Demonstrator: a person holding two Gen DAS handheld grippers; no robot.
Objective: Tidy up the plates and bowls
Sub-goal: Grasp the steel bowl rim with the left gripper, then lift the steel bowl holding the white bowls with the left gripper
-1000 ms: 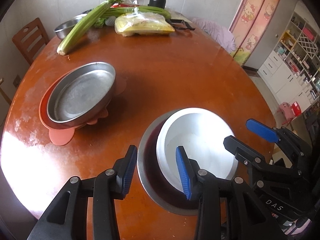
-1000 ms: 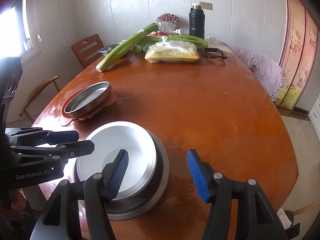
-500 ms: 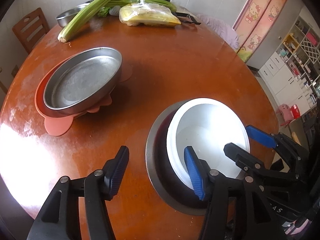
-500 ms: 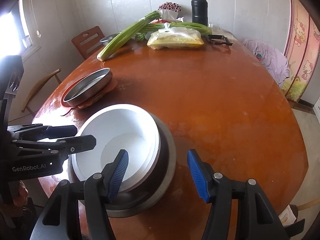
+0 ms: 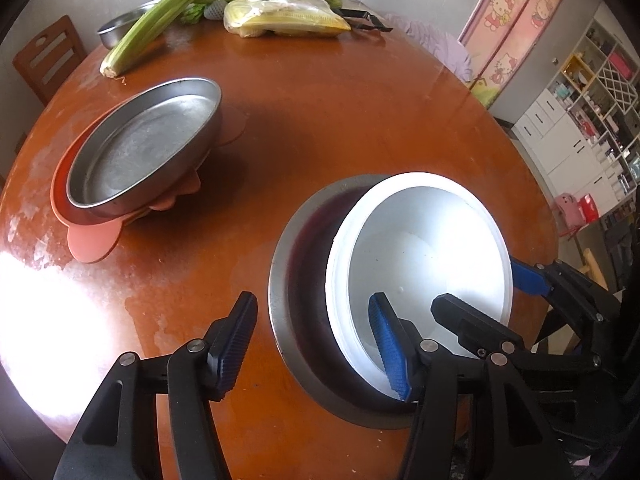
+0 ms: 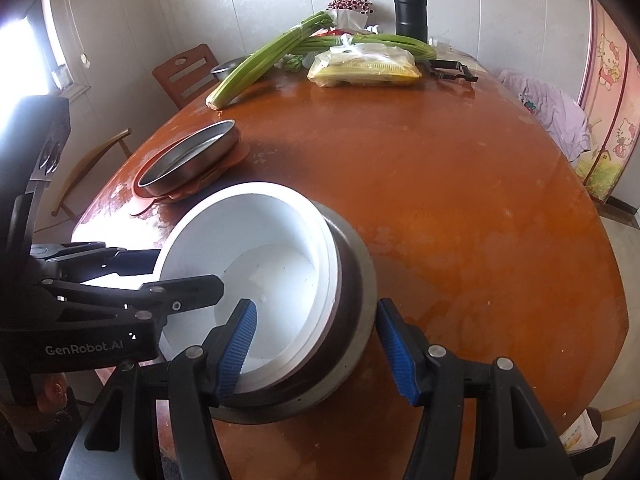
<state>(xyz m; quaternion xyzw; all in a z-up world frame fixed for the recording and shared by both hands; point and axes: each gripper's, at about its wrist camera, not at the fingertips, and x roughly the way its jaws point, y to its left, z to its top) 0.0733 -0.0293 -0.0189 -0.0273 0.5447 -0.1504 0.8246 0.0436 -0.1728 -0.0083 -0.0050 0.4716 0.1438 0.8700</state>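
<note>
Tabletop [image 5: 360, 128]: round, glossy reddish-brown wood, with pale worn patches near its edge. White bowl [image 5: 424, 256]: smooth, matte, round, nested off-centre and tilted inside a wider steel bowl [image 5: 304, 312] with a dull grey flat rim, both at the tabletop's near edge. Left gripper [image 5: 316, 344]: black frame, ribbed blue pads, fingers apart, straddling the near walls of both bowls, one pad inside the white bowl, the other outside the steel rim, neither pressing. Right gripper [image 6: 316, 344]: same build, fingers apart, one pad inside the white bowl, the other just beside the steel bowl's outer wall; contact cannot be told. Steel pan [image 5: 144, 148]: shallow, round, scuffed, resting on a salmon silicone plate [image 5: 94, 240] with rounded lobes, well apart to the left. Far edge: celery stalks [image 6: 272, 60], bagged yellow noodles [image 6: 364, 66], black flask [image 6: 411, 8].
</note>
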